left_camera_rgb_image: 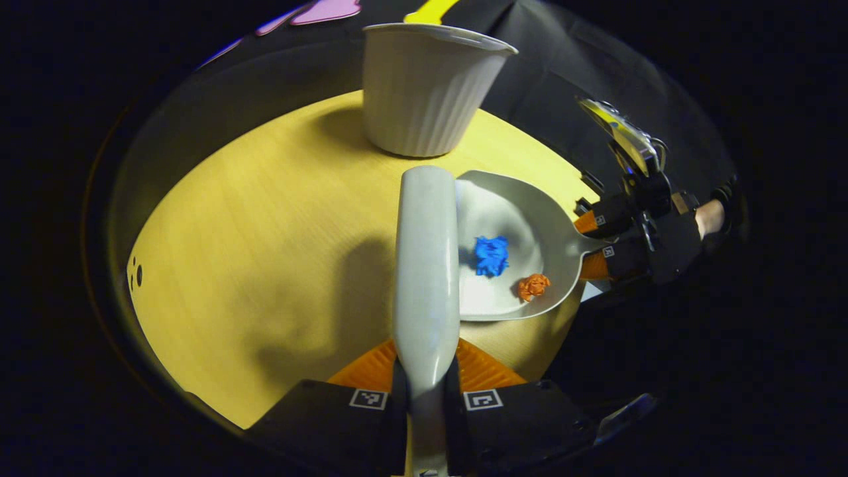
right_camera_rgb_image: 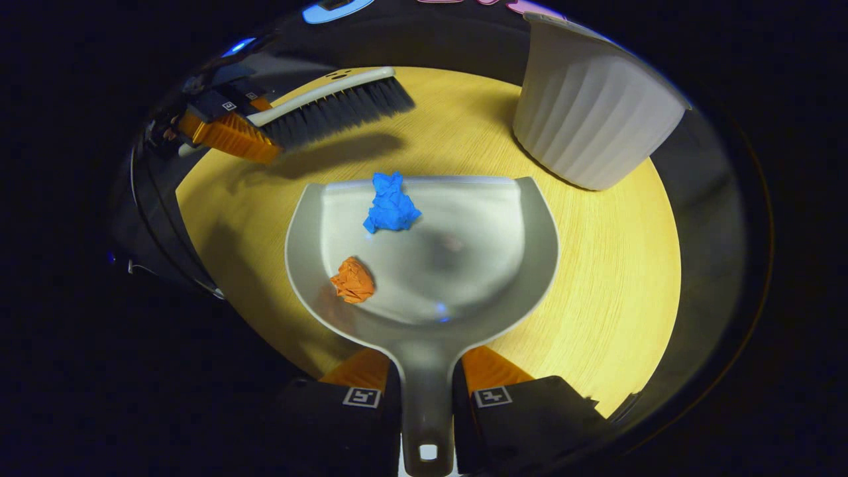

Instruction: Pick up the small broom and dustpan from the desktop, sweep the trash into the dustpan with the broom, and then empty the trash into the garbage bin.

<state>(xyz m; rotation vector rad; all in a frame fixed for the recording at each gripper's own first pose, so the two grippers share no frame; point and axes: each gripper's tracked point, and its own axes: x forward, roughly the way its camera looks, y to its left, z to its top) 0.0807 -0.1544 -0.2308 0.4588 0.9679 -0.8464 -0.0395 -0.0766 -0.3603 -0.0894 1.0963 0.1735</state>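
Broom and dustpan both held over the surface

Left tongs clamp the broom; right tongs clamp the dustpan handle, blue wad and orange wad inside, bin beyond.

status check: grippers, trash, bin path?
Left gripper shut on broom. Right gripper shut on dustpan. Blue wad, orange wad aboard. Bin path open.

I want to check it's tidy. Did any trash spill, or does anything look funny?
Nothing stands out. The blue paper ball and the orange paper ball both lie inside the dustpan, none on the table. The bin stands upright.
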